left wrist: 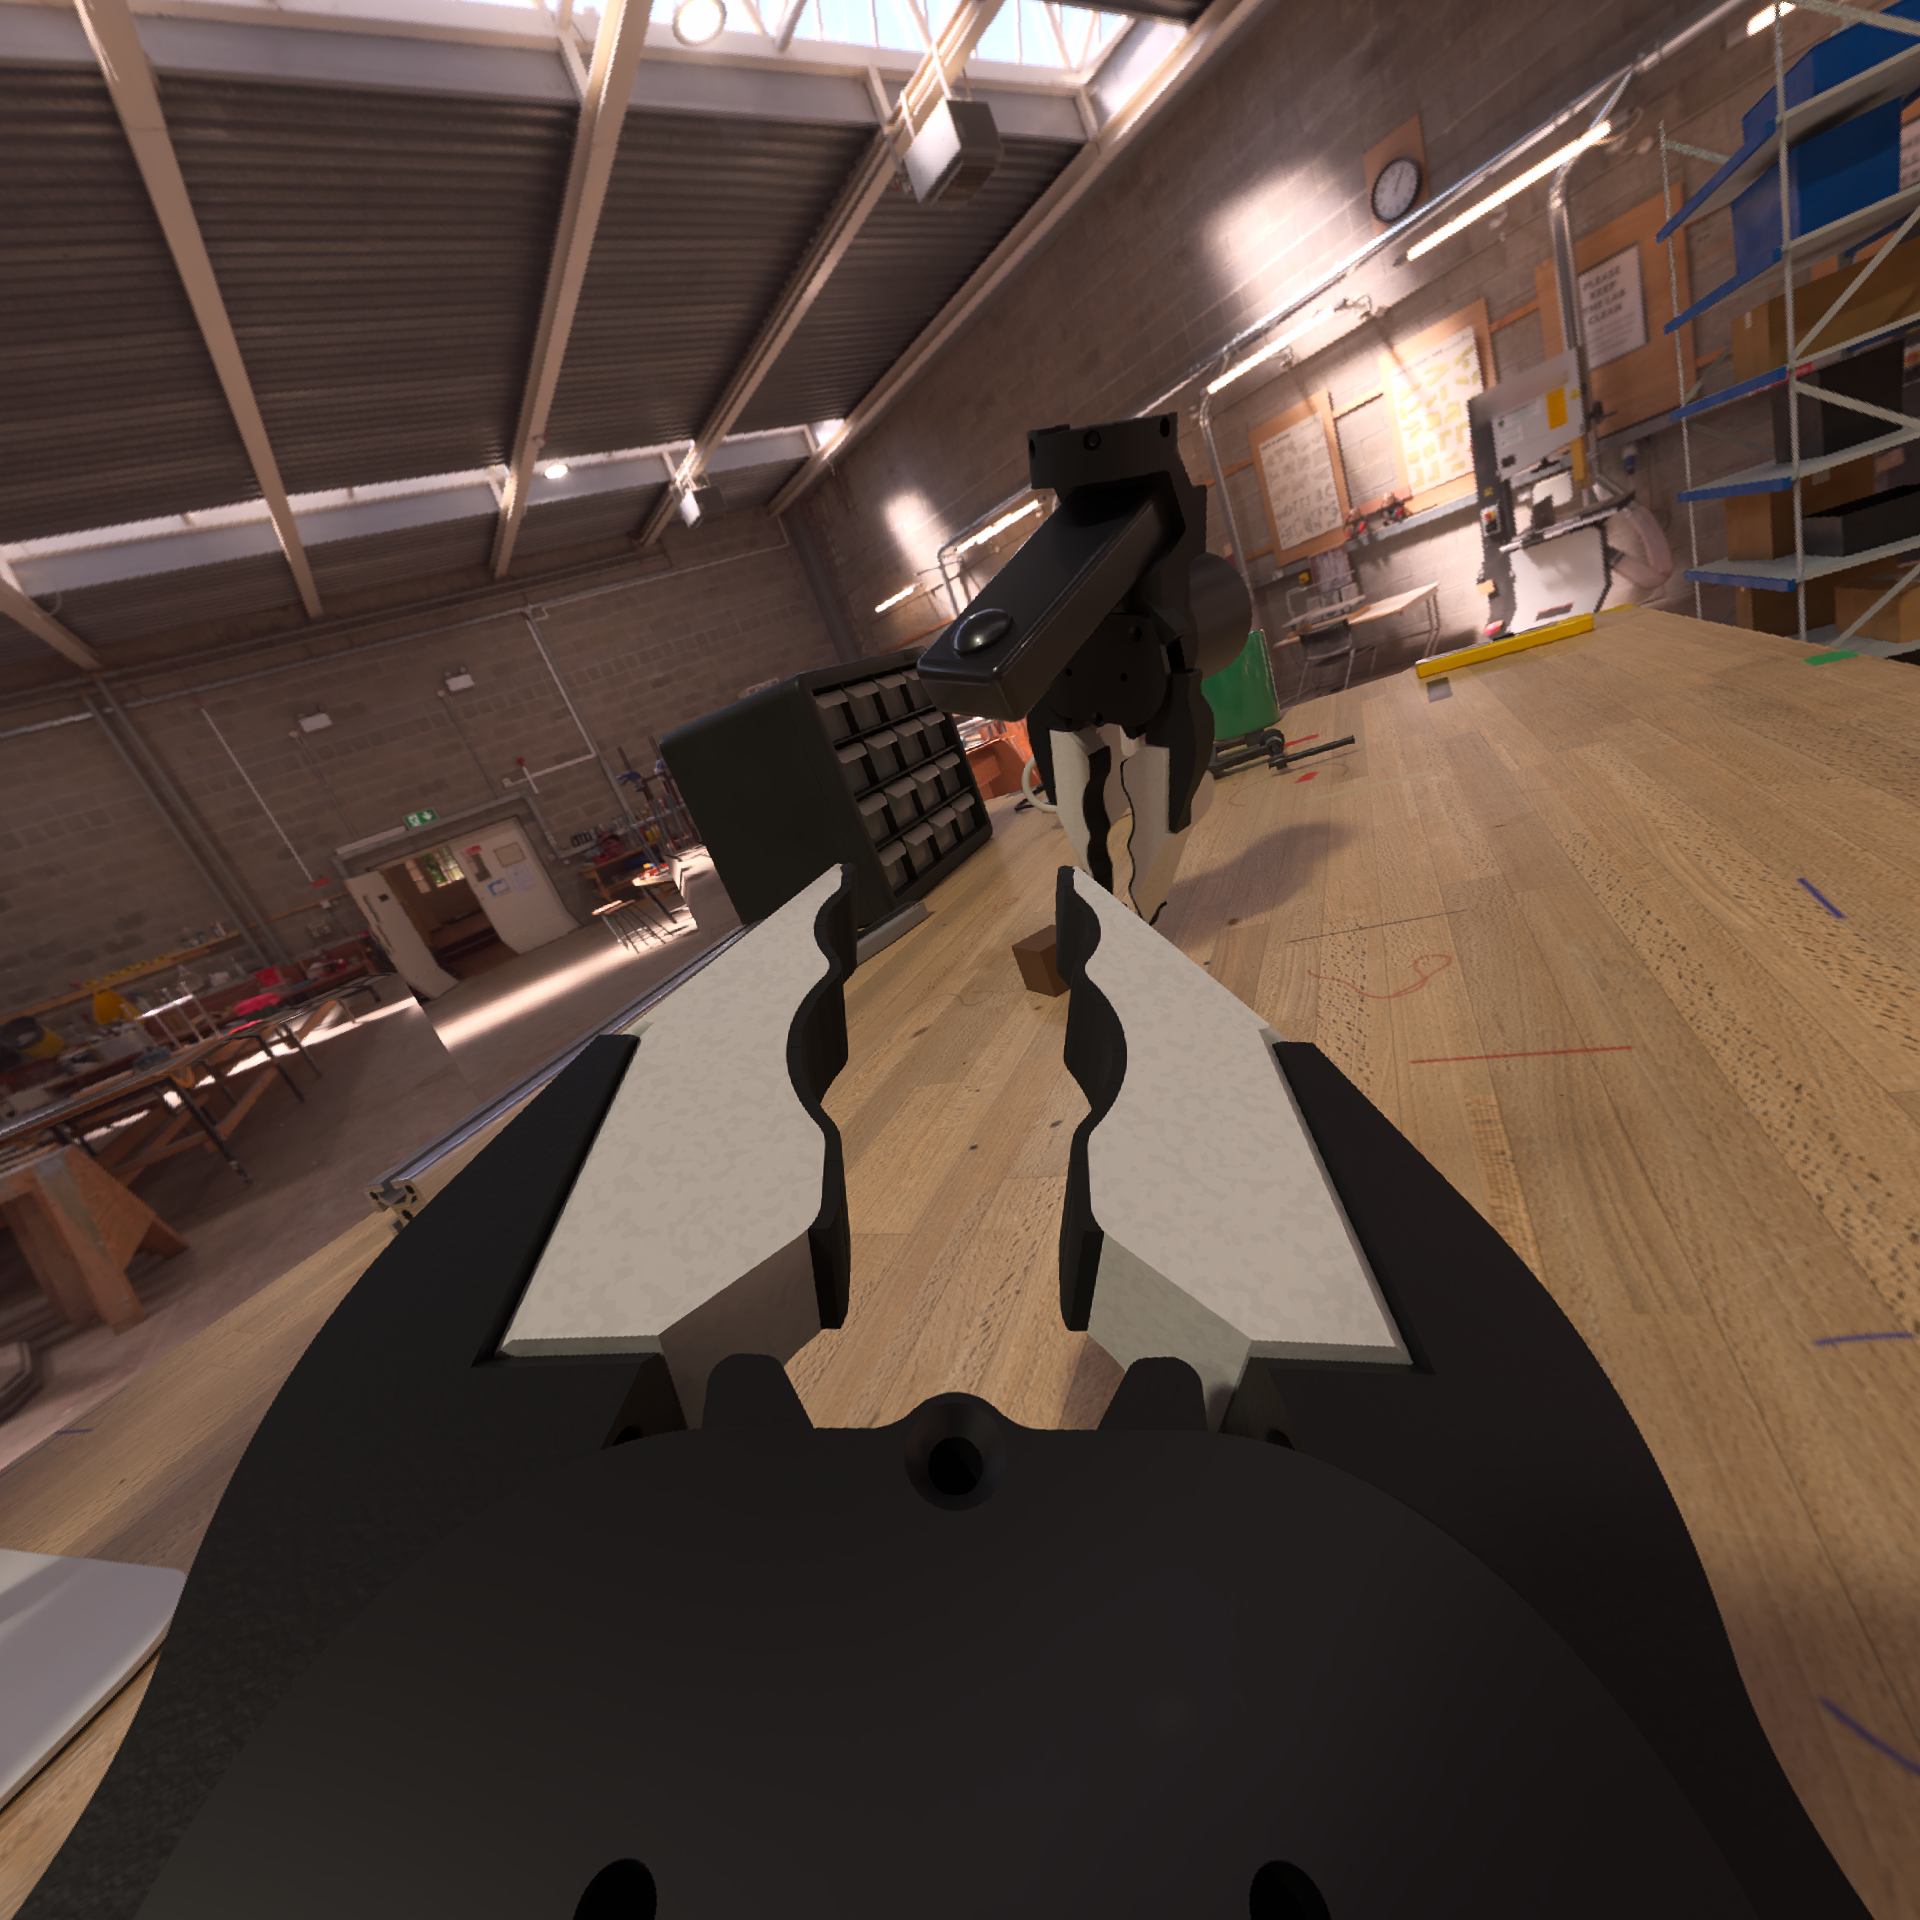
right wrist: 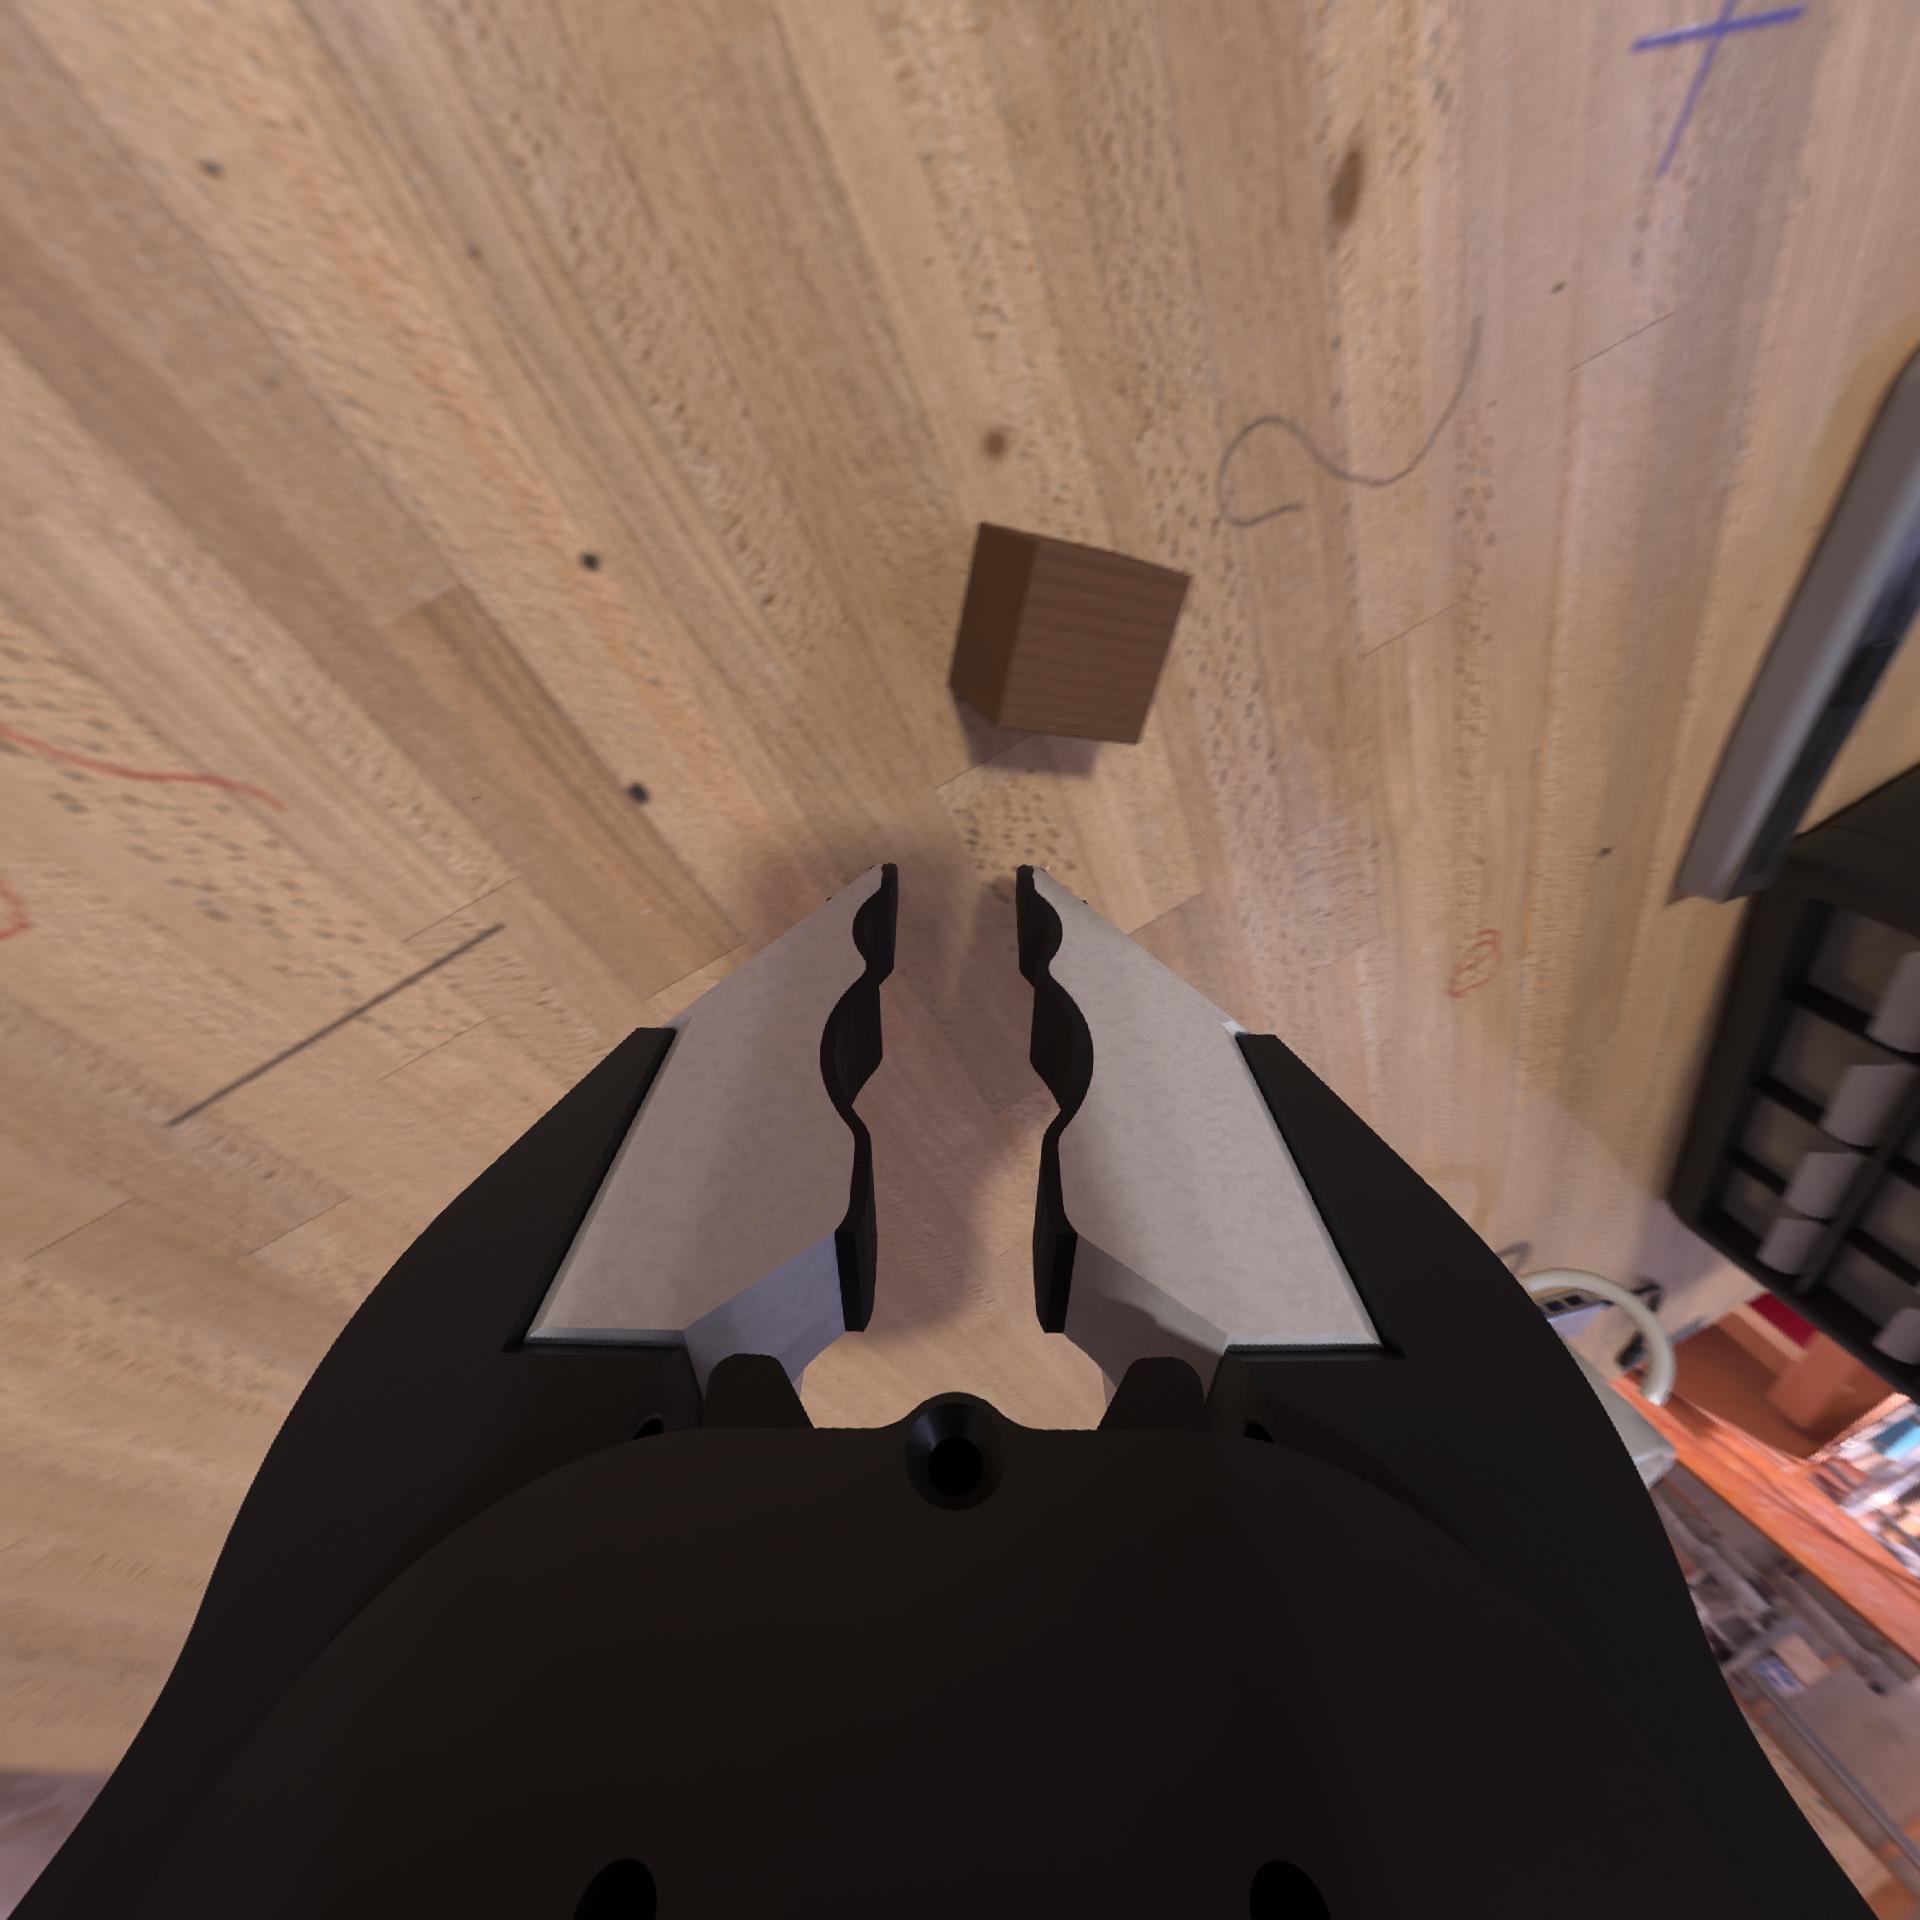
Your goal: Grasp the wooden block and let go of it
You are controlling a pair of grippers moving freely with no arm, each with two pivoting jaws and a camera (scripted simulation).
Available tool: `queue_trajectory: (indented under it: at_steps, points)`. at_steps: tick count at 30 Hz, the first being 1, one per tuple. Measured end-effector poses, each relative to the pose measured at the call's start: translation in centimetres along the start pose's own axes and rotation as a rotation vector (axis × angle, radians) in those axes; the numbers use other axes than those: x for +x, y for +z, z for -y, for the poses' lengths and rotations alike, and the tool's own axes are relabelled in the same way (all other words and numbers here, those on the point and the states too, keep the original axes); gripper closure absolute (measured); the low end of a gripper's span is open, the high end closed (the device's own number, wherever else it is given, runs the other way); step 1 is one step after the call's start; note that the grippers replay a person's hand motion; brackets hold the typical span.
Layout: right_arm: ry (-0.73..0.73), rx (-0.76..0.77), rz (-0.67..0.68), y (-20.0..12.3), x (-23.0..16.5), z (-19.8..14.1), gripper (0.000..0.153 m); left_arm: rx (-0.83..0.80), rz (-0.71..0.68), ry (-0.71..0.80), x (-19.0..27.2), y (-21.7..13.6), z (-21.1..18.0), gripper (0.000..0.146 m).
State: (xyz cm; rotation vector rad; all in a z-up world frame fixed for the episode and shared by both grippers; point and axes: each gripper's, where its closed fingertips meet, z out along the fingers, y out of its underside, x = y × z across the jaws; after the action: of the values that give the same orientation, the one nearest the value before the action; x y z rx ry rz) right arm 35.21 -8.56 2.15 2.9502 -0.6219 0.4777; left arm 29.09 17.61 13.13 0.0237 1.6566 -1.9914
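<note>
The small dark-brown wooden block (right wrist: 1068,636), a cube with fine grain lines on its top face, sits on the pale wooden bench (right wrist: 520,520) just ahead of the right claw (right wrist: 956,883). That claw points steeply down (tips near the bench), released and empty. The left claw (left wrist: 954,894) is angled low along the bench toward the block, likewise released.
</note>
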Motion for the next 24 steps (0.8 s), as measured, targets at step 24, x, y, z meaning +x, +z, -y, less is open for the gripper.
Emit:
queue_trajectory:
  at_steps: [24]
  points:
    - [0.145,0.218,0.091,0.3,-1.5,2.3,0.12,0.0,-0.001,0.002,0.0,0.0,0.0,0.108]
